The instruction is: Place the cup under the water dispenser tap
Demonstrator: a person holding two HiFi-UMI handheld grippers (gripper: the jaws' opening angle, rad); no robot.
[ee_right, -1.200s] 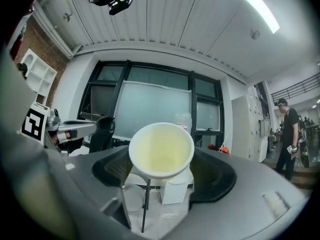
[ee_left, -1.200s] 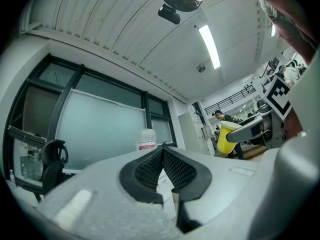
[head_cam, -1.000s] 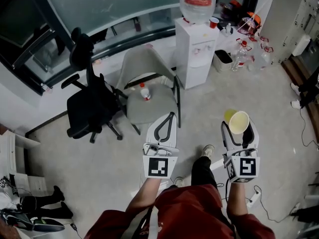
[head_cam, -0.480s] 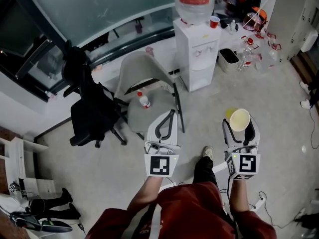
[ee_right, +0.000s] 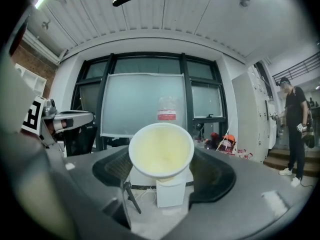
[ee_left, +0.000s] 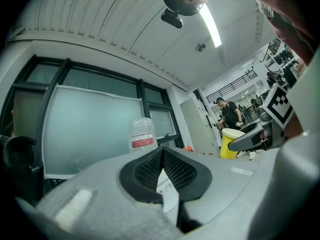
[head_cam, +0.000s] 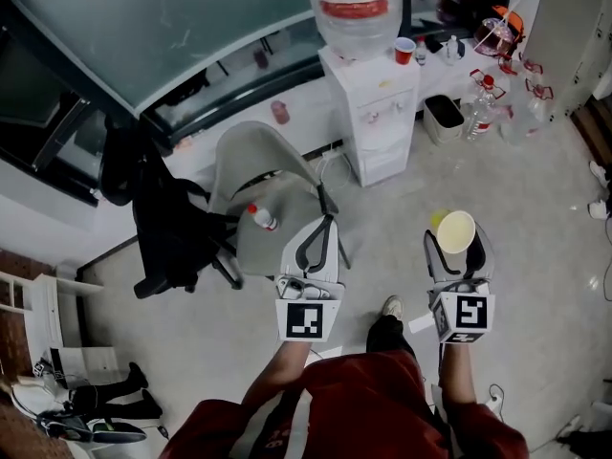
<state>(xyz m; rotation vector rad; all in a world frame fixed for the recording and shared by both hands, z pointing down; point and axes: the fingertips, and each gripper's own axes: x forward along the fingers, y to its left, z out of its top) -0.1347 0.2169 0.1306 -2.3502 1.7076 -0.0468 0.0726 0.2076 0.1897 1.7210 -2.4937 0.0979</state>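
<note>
A yellow paper cup (head_cam: 457, 229) lies on its side between the jaws of my right gripper (head_cam: 457, 249), its mouth facing back at the camera. In the right gripper view the cup (ee_right: 161, 151) fills the middle, and the right gripper (ee_right: 162, 170) is shut on it. Ahead stands the white water dispenser (head_cam: 375, 113) with its big bottle (head_cam: 352, 12) on top; its lower body (ee_right: 172, 191) shows behind the cup. My left gripper (head_cam: 327, 224) is beside the grey chair, shut and empty; its pads meet at the tip (ee_left: 161, 155).
A grey chair (head_cam: 251, 165) carries a small red-capped bottle (head_cam: 263, 218) just ahead of my left gripper. A black office chair (head_cam: 163, 228) stands left. A red cup (head_cam: 404, 49) sits on the dispenser; a bin (head_cam: 443, 118) and bottles (head_cam: 486, 103) stand to its right.
I have walked toward the dispenser with both grippers; it and the chairs now sit nearer and larger in the head view. The cup stays held in my right gripper.
</note>
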